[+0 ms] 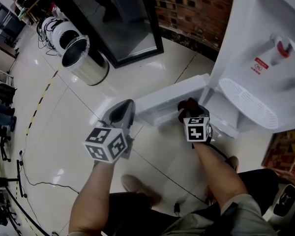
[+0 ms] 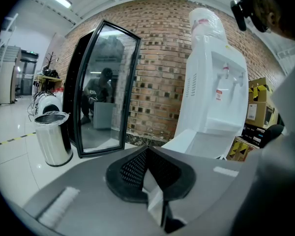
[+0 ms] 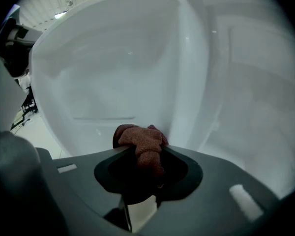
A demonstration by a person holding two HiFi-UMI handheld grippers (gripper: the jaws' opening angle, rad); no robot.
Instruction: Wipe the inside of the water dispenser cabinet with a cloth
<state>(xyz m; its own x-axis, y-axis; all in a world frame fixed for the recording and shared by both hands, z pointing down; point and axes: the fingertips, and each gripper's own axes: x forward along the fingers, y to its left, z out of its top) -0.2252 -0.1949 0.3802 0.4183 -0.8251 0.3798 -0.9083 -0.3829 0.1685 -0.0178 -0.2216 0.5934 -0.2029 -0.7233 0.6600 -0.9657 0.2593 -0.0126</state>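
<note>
left gripper (image 2: pixel 148 151): jaws pressed together, empty
right gripper (image 3: pixel 137 156): clamped on red cloth (image 3: pixel 139 140)
cabinet door (image 1: pixel 169 98): open, just ahead of right gripper

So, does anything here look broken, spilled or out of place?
Nothing looks spilled or broken. The cabinet door of the water dispenser stands open, but that fits: the right gripper holds a dark red cloth right by it. The only oddity: a big mirror leaning on the floor by the brick wall.
</note>
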